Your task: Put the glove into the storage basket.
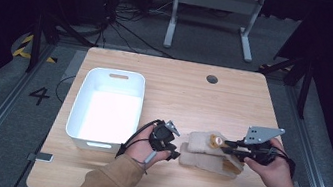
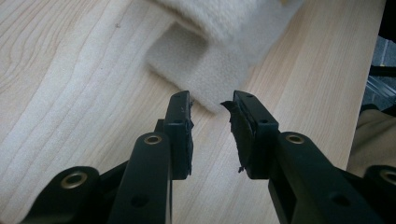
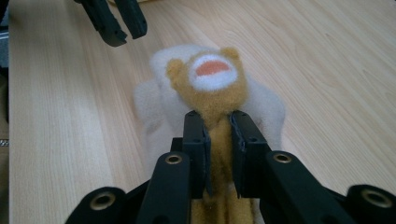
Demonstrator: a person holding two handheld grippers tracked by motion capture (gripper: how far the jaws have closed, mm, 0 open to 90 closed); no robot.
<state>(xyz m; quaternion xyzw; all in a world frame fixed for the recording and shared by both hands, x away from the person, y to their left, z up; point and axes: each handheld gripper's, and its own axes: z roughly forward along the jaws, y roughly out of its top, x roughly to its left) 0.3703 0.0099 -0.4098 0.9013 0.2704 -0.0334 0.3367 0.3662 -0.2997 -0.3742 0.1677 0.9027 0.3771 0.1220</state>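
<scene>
A fleecy cream cloth (image 1: 205,153), soft and rectangular, is spread on the pale wood-grain table (image 1: 179,95), near its front edge. On it a tan plush toy (image 3: 215,88) is laid, its long axis running left to right, its round face turned leftward. The toy's narrow body is clamped by the right gripper (image 3: 217,122). The left gripper (image 2: 212,108) is held parted at the cloth's corner. A white plastic bin (image 1: 107,109) is seen left.

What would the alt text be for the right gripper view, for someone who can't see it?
Two black jaws of the right gripper pinch the neck of a yellow-brown plush toy lying on a cream fleece cloth on a pale wooden table. The left gripper hangs near the top left corner.
</scene>
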